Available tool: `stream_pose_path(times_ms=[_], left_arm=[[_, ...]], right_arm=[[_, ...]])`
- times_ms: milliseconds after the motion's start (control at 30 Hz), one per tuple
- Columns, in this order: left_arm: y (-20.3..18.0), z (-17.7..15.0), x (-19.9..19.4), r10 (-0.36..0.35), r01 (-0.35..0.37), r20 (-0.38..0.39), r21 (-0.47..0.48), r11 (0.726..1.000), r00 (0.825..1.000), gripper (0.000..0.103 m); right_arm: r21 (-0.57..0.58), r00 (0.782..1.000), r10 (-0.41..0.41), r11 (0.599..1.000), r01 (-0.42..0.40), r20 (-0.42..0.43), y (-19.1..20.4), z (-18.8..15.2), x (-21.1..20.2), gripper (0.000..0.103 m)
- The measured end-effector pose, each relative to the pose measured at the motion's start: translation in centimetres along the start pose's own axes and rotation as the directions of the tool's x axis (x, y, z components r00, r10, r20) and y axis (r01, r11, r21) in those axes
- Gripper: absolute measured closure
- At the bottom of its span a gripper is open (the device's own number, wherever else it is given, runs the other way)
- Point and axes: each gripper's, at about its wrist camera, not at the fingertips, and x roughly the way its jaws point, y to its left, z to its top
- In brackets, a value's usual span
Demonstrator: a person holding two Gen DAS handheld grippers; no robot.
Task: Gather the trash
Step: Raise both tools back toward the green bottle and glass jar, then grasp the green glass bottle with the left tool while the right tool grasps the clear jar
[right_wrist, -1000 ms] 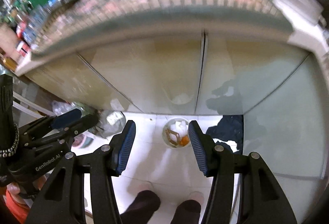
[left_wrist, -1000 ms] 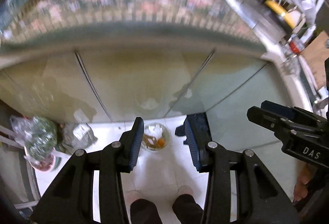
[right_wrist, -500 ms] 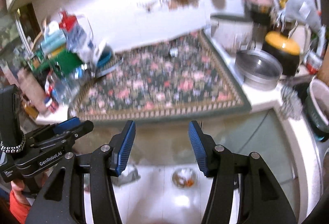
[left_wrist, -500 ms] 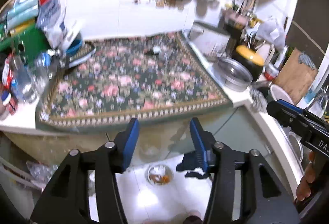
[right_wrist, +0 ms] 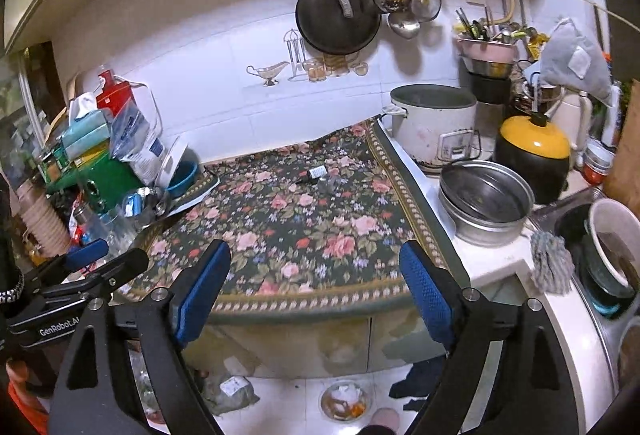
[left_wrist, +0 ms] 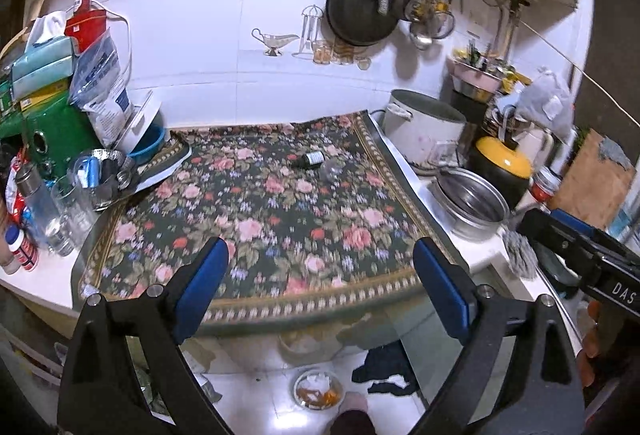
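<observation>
A small dark bottle with a white label (left_wrist: 309, 158) (right_wrist: 314, 173) lies on its side far back on the floral mat (left_wrist: 256, 223) (right_wrist: 296, 227). A clear crumpled plastic piece (left_wrist: 331, 171) (right_wrist: 330, 184) lies just right of it. A round bin with scraps (left_wrist: 318, 389) (right_wrist: 346, 401) stands on the floor below the counter. My left gripper (left_wrist: 320, 287) and right gripper (right_wrist: 316, 287) are both open and empty, held in front of the counter edge, well short of the bottle.
Glasses, bottles, a green box and bags (left_wrist: 60, 139) crowd the counter's left end. A white pot (right_wrist: 434, 123), a steel bowl (right_wrist: 486, 201) and a yellow-lidded pot (right_wrist: 534, 155) stand to the right. A sink (right_wrist: 600, 259) lies far right. A dark cloth (left_wrist: 384, 367) lies on the floor.
Both grippers have swung up from facing the floor and the bin to facing the countertop. Both jaws have opened wider.
</observation>
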Motion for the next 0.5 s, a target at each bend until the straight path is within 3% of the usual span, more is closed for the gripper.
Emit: stream_pose_path(times_ms=[267,500], left_arm=[[-1.9,6.0,8.4,0.022,-0.026,-0.032,-0.11,0.994,0.999,0.009],[-1.5,8.2,14.5,0.104,-0.114,-0.068,-0.186,0.976,0.992,0.009]], right_arm=[[-0.042,0.997,0.056,0.997,-0.059,-0.053,-5.0,5.7,6.4,0.019],[-0.13,0.984,0.11,0.983,-0.129,-0.142,-7.4,8.5,13.1,0.019]])
